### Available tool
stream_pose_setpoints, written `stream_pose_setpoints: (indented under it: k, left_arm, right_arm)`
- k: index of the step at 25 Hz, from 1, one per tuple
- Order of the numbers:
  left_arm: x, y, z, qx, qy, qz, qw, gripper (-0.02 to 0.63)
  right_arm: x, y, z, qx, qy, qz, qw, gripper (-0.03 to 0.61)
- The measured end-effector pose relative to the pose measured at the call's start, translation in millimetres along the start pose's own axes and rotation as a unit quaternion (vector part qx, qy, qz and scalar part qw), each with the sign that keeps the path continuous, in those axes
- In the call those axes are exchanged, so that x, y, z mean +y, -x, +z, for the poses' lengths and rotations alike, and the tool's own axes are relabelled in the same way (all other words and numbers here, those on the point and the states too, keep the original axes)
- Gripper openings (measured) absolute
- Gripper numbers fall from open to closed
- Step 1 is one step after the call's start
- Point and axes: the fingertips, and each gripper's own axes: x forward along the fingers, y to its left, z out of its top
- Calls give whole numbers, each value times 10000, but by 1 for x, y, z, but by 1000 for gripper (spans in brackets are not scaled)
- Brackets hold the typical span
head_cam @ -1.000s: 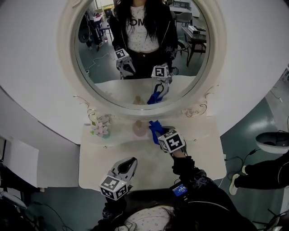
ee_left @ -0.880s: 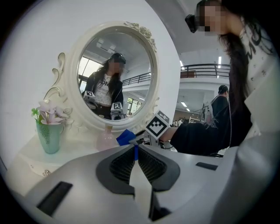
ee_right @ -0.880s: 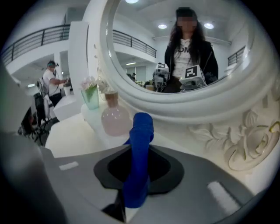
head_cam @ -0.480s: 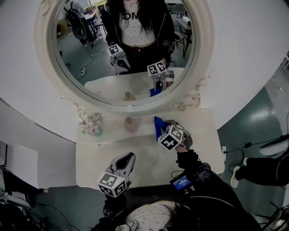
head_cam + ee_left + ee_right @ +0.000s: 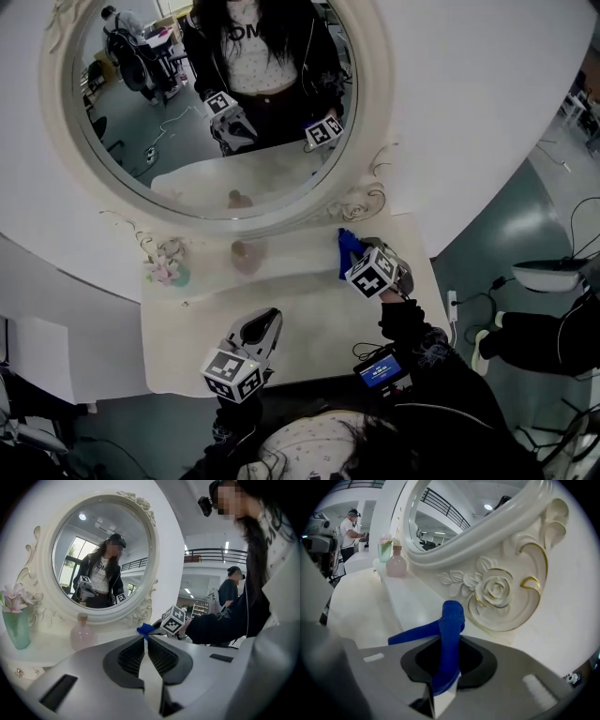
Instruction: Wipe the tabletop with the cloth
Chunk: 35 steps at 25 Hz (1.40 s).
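A blue cloth (image 5: pixel 349 249) (image 5: pixel 451 625) is pinched in my right gripper (image 5: pixel 359 260) (image 5: pixel 448 645), which is shut on it. The cloth sticks up from the jaws and hangs to the left. It sits over the raised back ledge (image 5: pixel 415 602) of the white tabletop (image 5: pixel 309 323), close to the carved rose (image 5: pixel 494 590) at the mirror's lower right. My left gripper (image 5: pixel 269 323) (image 5: pixel 146 640) hovers over the table's front edge, shut with nothing in it. From the left gripper view, the cloth (image 5: pixel 145 629) and the right gripper's marker cube (image 5: pixel 174 620) show ahead.
A big round mirror (image 5: pixel 211 103) stands behind the ledge. A pink bottle (image 5: pixel 246 255) (image 5: pixel 83 634) and a green vase with flowers (image 5: pixel 167 269) (image 5: pixel 16 627) stand on the ledge to the left. The table's right edge (image 5: pixel 433 300) is near the right gripper.
My right gripper has carried the cloth to the right along the back ledge, toward the mirror's lower right corner. The left gripper has stayed at the front edge.
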Motion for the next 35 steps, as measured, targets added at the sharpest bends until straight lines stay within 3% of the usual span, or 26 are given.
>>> stream_pose_setpoints:
  k: [12,20,26,35]
  left_arm:
    - [-25,-20,-1,-33,-2,-299,9995,2]
    - [-22,-8,-5,-15,63,-207,9998,3]
    - [-6,24,-17,72,172,30,9998,3]
    - [51,92,-30,48,280,251,9993,2]
  right_arm:
    - [-70,29,-73,369,-477,-656,9960,75]
    - [-78,37,-85,522,-518,-805,9940,75]
    - [-47,55,-56,102,-803,-587,9950,77]
    - [47,70,17,-312,-649,-316,9969,77]
